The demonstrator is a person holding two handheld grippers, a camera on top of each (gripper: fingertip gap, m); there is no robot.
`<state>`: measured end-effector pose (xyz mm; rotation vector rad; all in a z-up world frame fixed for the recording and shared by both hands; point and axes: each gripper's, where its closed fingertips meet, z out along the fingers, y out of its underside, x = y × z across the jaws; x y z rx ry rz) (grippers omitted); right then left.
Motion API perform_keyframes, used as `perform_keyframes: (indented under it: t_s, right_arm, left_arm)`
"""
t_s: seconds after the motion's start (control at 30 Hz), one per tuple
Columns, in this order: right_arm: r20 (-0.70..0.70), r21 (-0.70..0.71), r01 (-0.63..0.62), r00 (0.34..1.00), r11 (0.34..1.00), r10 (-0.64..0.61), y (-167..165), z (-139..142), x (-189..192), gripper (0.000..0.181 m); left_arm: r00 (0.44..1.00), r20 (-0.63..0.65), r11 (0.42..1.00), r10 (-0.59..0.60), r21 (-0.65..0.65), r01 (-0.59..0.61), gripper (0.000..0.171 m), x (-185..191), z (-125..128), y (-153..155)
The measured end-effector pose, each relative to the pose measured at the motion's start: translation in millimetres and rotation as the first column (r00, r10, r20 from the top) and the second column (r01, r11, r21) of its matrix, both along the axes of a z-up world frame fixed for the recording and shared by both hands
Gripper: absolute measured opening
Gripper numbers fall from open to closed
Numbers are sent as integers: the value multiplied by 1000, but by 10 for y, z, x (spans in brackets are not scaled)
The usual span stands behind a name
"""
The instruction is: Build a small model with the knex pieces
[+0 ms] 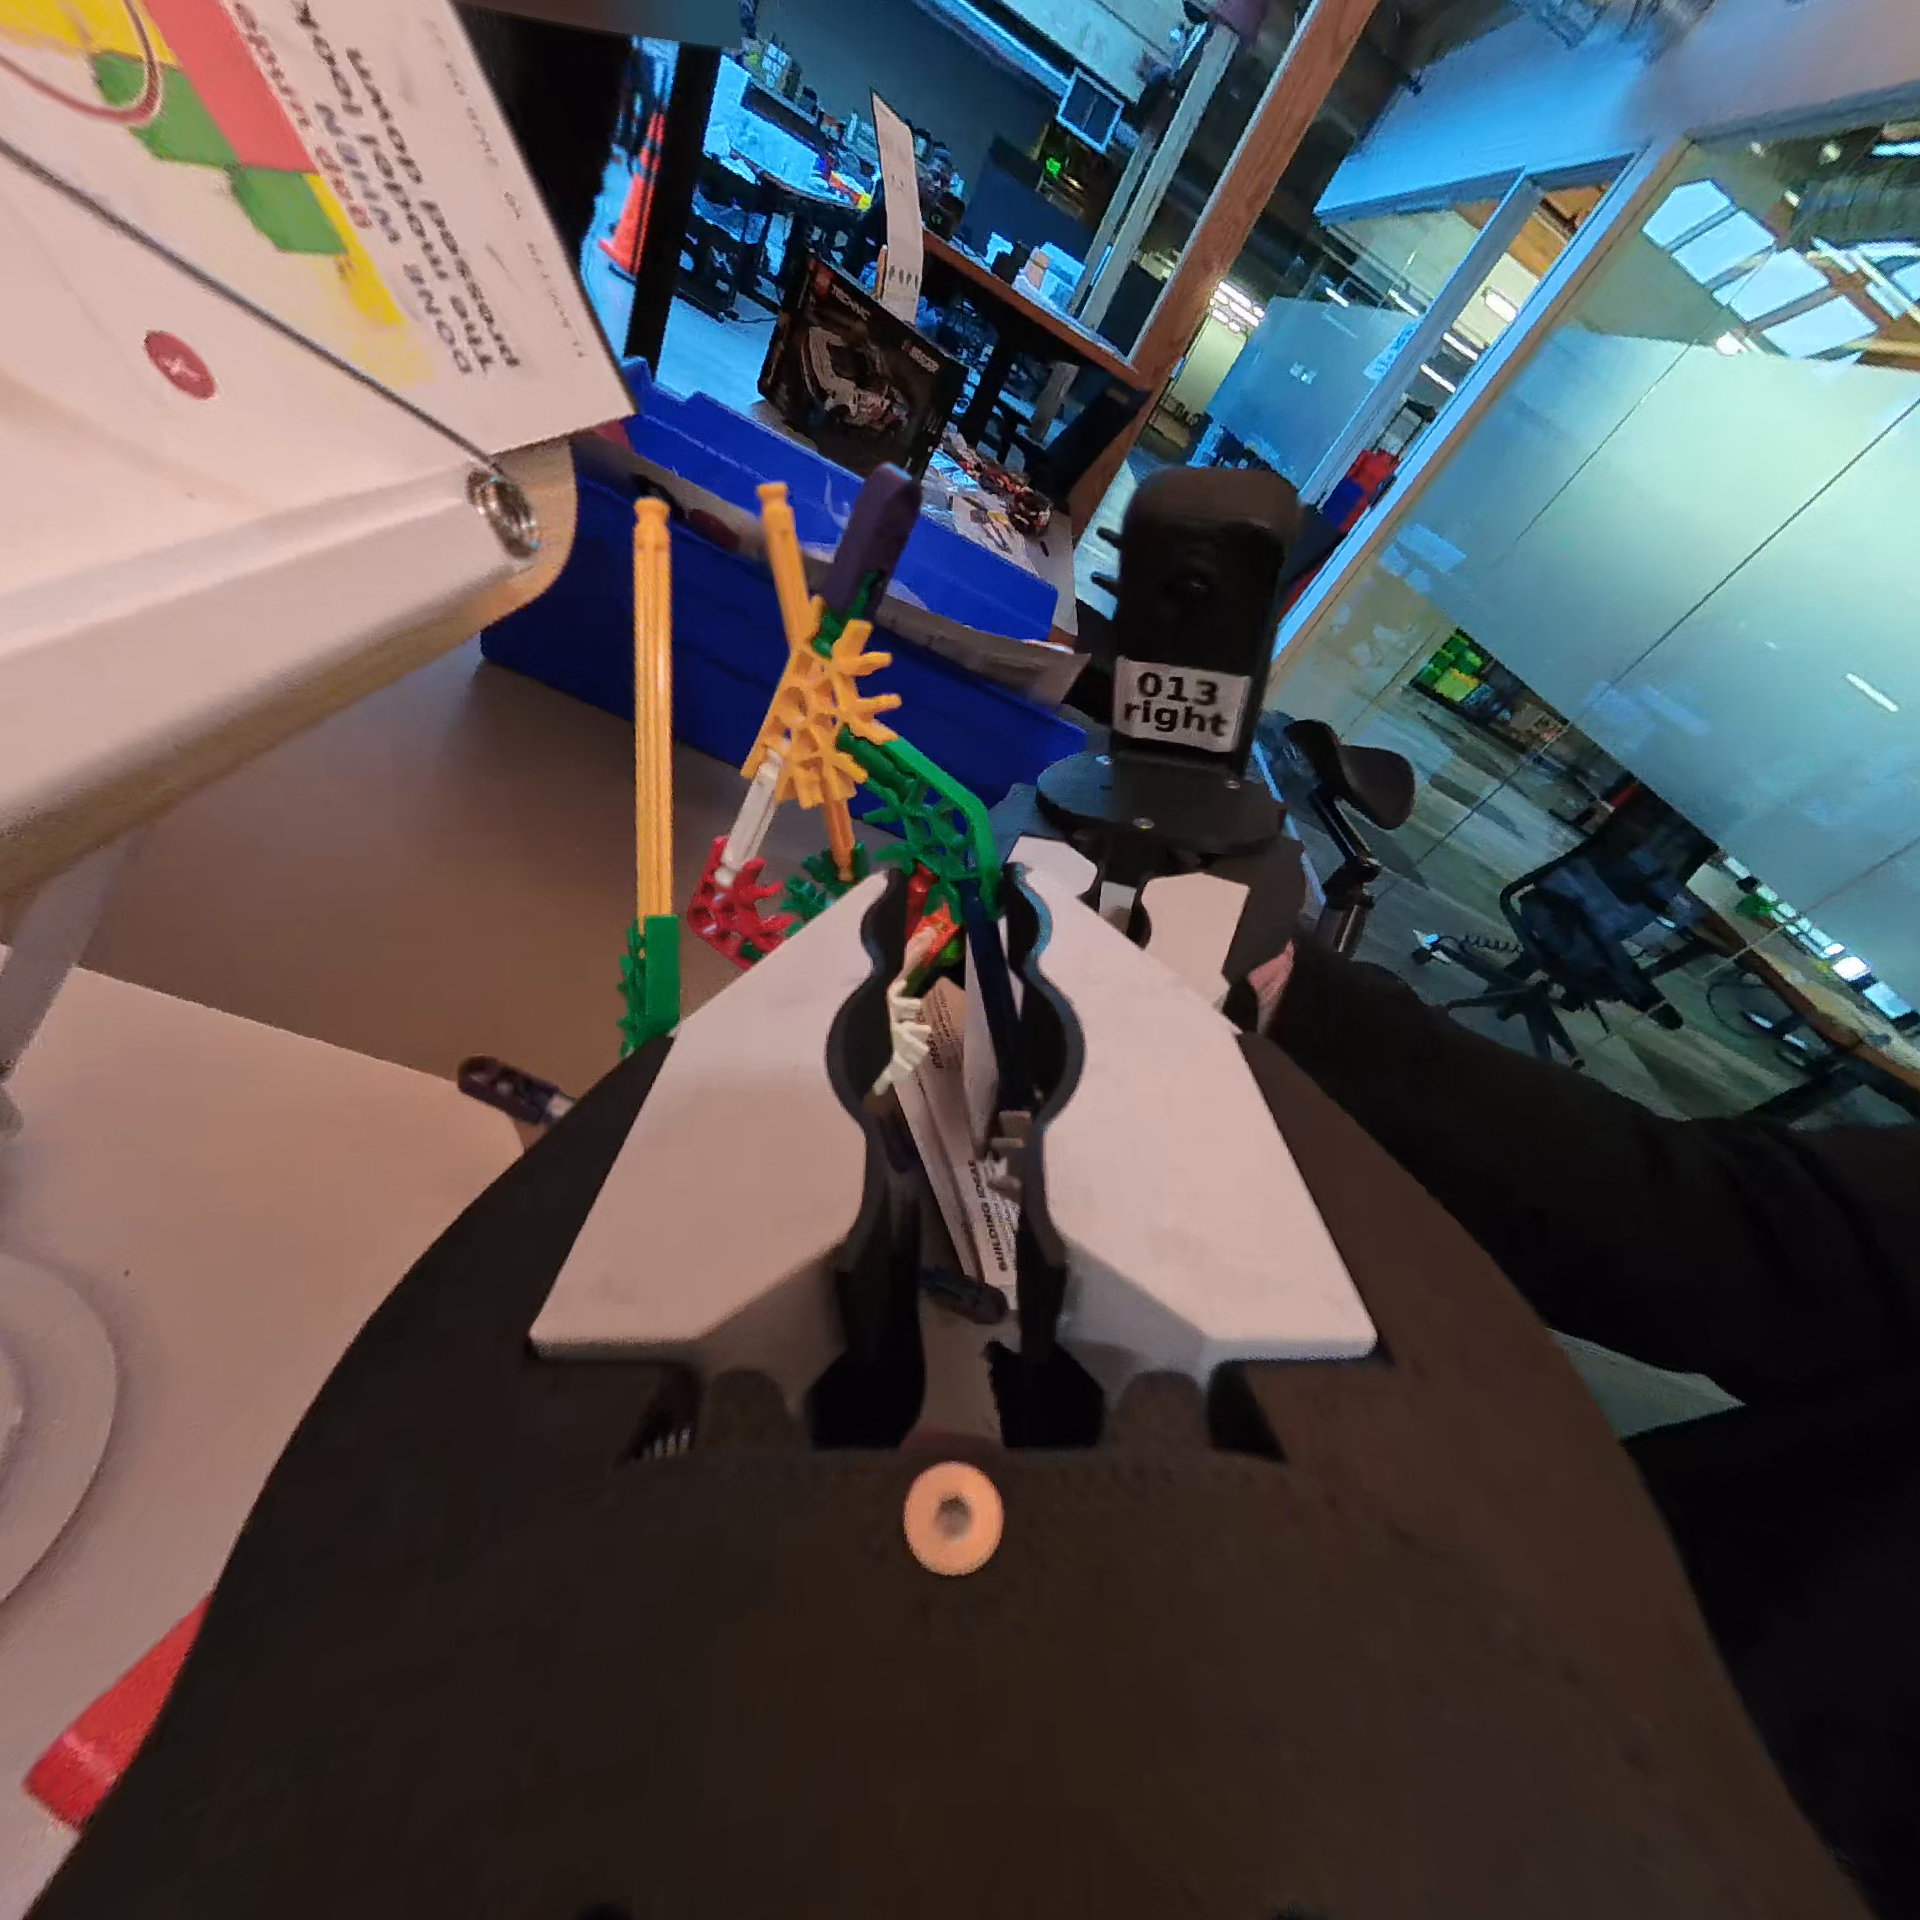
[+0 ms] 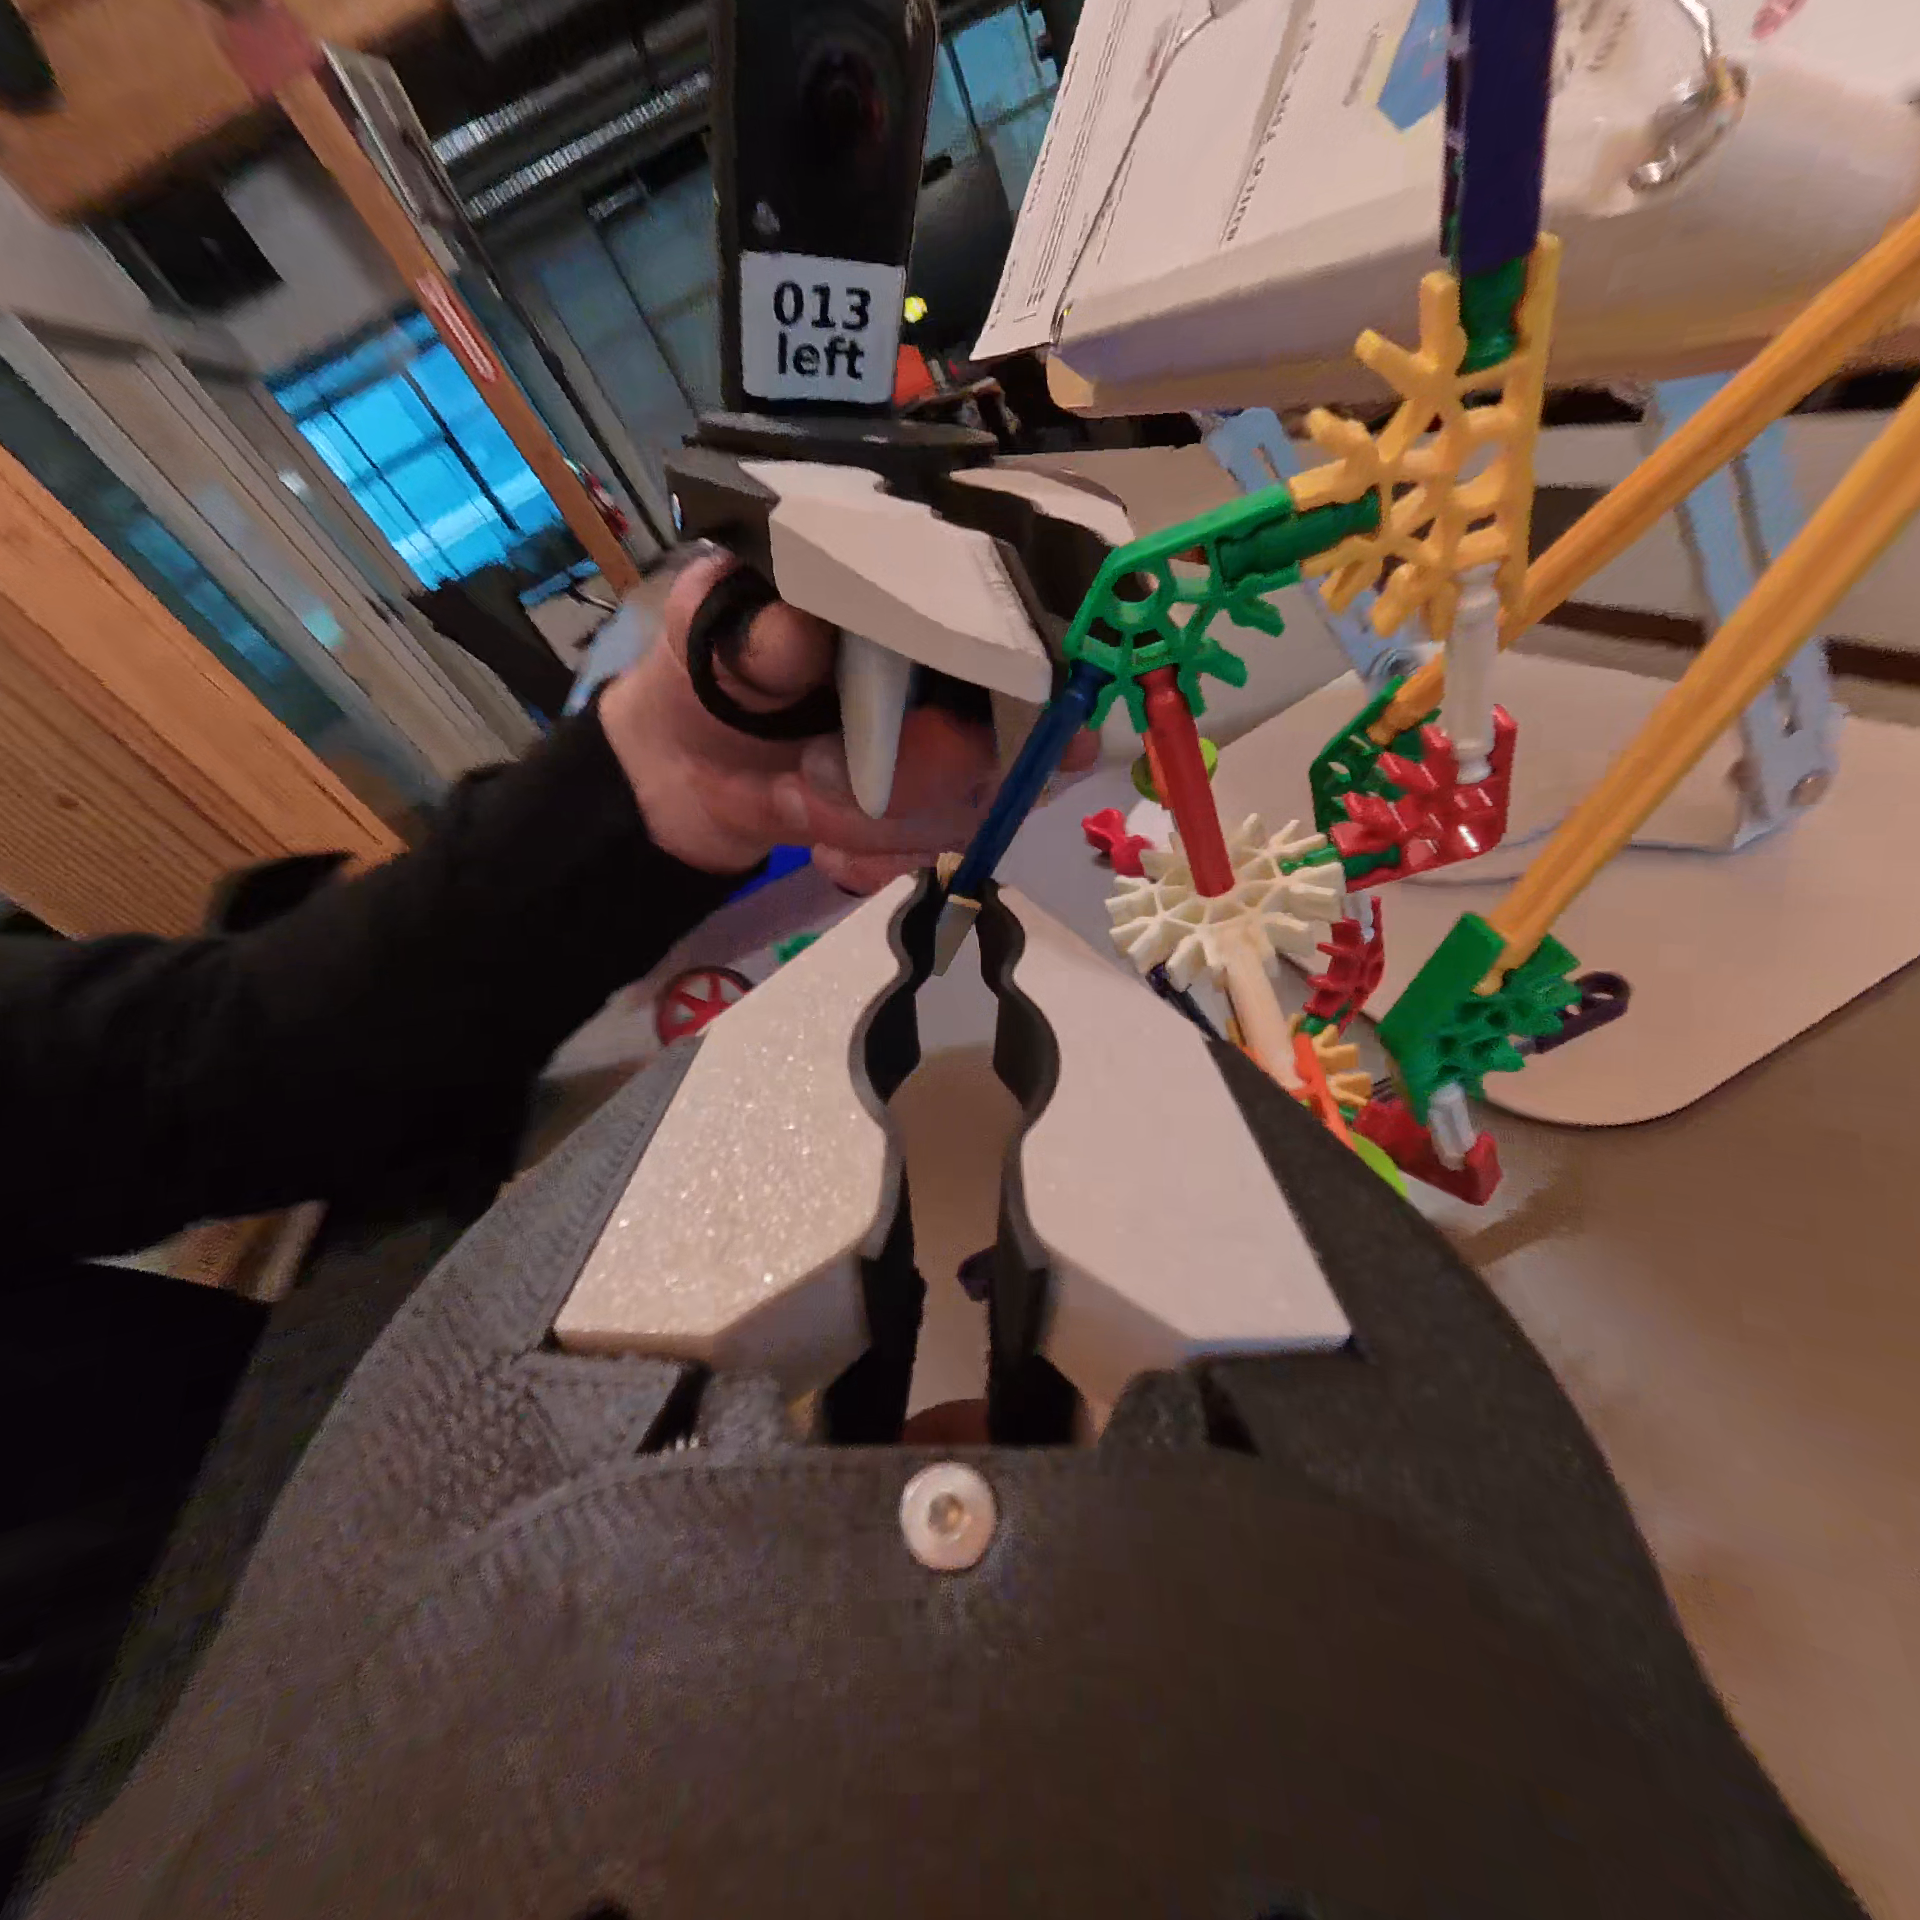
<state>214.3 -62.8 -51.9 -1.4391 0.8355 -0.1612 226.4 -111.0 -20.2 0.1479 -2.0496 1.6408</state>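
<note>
Clutter: blue bin (image 1: 790,665) behind toy frame (image 2: 1444,499); white stand (image 2: 1756,644) alongside.

two grippers (image 2: 951,904) (image 2: 1039,613), two long yellow rods (image 2: 1704,665) (image 2: 1714,395), one blue rod (image 2: 1023,774), one red rod (image 2: 1184,790), one white snowflake connector (image 2: 1226,904), one yellow connector (image 2: 1434,457), one blue bin (image 1: 748,623)

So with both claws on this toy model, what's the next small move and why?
Probably push the dark blue rod gently up toward the green connector, keeping the left claw steady. The right claw pinches the rod's lower tip, the rod's top meets that connector, and the left claw braces the connector, so a short push along the rod looks right.
</note>
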Motion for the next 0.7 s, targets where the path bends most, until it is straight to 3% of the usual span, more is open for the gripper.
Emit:
perform_keyframes:
  t_s: [0.07, 0.2, 0.33, 0.47, 0.6, 0.7]
  right_arm:
    - [27, -65, 20, 999, 998, -18, 2, -37, 9, 5]
    - [12, -18, -67, 998, 998, 67, 87, -22, -84, 5]
    - [44, -119, -124, 991, 985, 130, 188, -47, -201, 5]
    - [62, -151, -164, 983, 975, 175, 252, -32, -284, 5]
    - [76, -206, -190, 975, 960, 209, 339, -28, -353, 5]
    - [125, -319, -154, 971, 935, 203, 420, -44, -357, 5]
  left_arm:
    - [999, 35, 1000, 2, 1, -2, 15, -24, 10, 19]
    - [998, 67, 1000, 4, -2, -4, 15, -84, 3, 87]
    - [995, 101, 1000, 1, 27, -4, 15, -133, -3, 259]
    - [969, 236, 997, 71, 21, -78, 27, -154, 147, 432]
    - [899, 421, 972, 121, 133, -193, 33, -90, 33, 607]
    - [903, 406, 971, 139, 125, -206, 32, -126, 41, 665]
